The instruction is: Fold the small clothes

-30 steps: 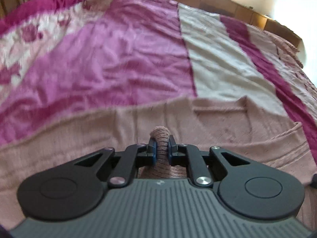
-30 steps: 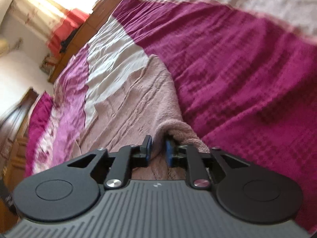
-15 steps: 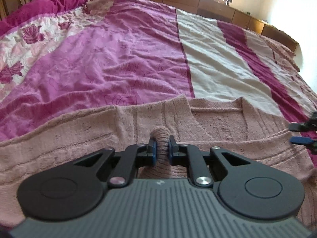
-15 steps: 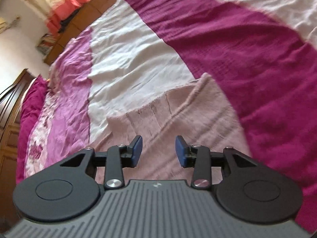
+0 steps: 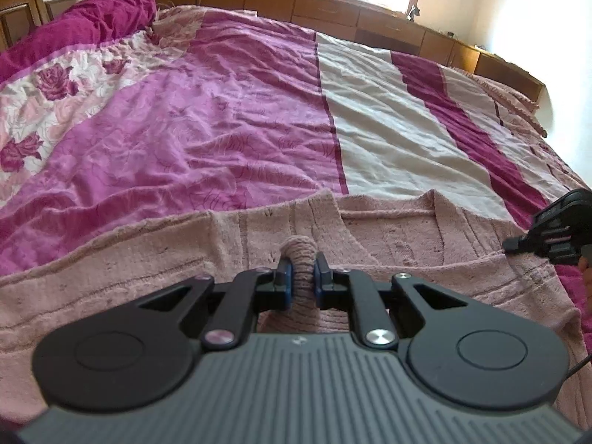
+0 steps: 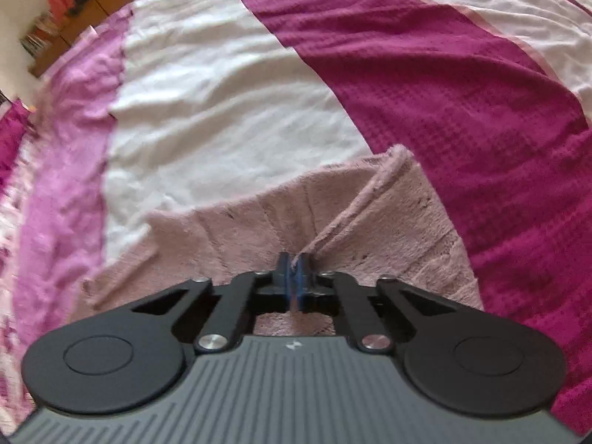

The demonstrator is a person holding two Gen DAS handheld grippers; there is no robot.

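A dusty-pink knitted sweater (image 5: 407, 244) lies spread flat across the near part of the bed. My left gripper (image 5: 300, 273) is shut on a raised fold of its knit near the middle, and the fold bulges up between the blue pads. In the right wrist view the sweater (image 6: 240, 233) ends in a corner with a turned-up hem. My right gripper (image 6: 295, 277) is shut on that thin hem edge. The right gripper (image 5: 512, 248) also shows at the far right of the left wrist view, at the sweater's side.
The sweater rests on a bedspread (image 5: 222, 129) striped in pink, cream and magenta. A magenta pillow (image 5: 92, 22) lies at the back left. Wooden cabinets (image 5: 333, 7) run behind the bed, below a bright window.
My right gripper let go of one part of the sweater, opened, moved along to the corner hem and shut on it. My left gripper kept its hold on the fold.
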